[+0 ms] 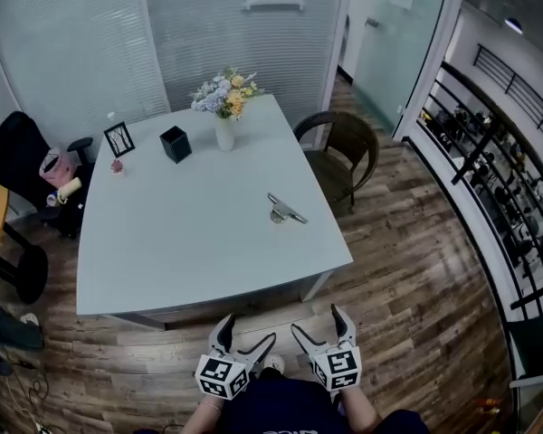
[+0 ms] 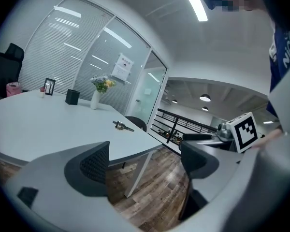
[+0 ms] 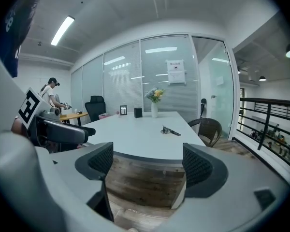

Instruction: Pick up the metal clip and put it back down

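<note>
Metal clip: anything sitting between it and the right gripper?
Nothing visible. The metal clip lies on the right part of the table, bare tabletop from it to the near edge. The right gripper hangs open and empty off that edge. The vase and black box stand beyond it, at the far side.

White table (image 1: pixel 190 242): flower vase (image 1: pixel 224 132), black box (image 1: pixel 175 144), photo frame (image 1: pixel 119 138); brown chair (image 1: pixel 346 150) beside.

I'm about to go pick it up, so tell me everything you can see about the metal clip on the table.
The metal clip looks small, silvery and shiny: a rounded body with a long thin arm. It lies flat on the pale table, toward the right edge in the head view, alone, touching only that surface. Finer detail is too small to tell.
</note>
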A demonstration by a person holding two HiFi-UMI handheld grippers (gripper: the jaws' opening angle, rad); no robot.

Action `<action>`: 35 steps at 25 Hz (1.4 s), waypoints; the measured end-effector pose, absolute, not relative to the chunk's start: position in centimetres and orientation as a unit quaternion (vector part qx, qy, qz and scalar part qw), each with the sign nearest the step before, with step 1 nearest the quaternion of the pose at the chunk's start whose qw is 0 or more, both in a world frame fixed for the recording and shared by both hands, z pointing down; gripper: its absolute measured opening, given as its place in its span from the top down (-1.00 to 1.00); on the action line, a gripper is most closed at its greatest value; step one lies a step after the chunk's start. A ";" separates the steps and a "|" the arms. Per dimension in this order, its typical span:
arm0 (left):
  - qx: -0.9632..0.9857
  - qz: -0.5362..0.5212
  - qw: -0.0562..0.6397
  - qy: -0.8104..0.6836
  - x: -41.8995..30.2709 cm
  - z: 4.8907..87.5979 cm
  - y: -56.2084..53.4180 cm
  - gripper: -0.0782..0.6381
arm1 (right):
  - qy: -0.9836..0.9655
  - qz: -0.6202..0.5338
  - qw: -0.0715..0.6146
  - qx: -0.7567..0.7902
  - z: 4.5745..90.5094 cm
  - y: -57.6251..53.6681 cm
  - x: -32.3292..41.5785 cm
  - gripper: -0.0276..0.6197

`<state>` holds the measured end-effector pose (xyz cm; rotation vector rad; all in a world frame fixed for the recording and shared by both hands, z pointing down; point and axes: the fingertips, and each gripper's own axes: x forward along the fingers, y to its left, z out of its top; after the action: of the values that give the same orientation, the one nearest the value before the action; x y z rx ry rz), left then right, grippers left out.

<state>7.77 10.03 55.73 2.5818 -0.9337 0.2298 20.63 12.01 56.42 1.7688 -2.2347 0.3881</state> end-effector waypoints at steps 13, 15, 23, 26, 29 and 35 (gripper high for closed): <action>0.908 0.100 0.208 -0.350 6.2 57.1 8.1 -0.47 | -0.765 0.132 0.185 0.603 57.9 10.2 20.9 -0.43; 0.908 0.099 0.211 -0.348 5.9 57.5 7.0 -0.47 | -0.759 0.131 0.189 0.609 58.1 9.3 20.8 -0.42; 0.925 0.105 0.206 -0.302 5.7 57.0 0.9 -0.47 | -0.733 0.138 0.175 0.643 57.7 4.1 20.1 -0.38; 0.931 0.115 0.200 -0.284 5.5 56.8 -2.1 -0.47 | -0.722 0.139 0.167 0.658 57.3 1.4 19.8 -0.36; 0.938 0.118 0.189 -0.266 5.4 56.5 -5.1 -0.47 | -0.712 0.143 0.162 0.668 57.2 -1.0 19.4 -0.27; 0.949 0.114 0.174 -0.238 4.6 55.7 -10.5 -0.47 | -0.696 0.145 0.155 0.686 57.0 -5.2 18.0 -0.29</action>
<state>4.63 -10.54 55.73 2.6891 -0.6739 0.3226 17.97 -5.23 57.05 1.9657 -1.9923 0.4158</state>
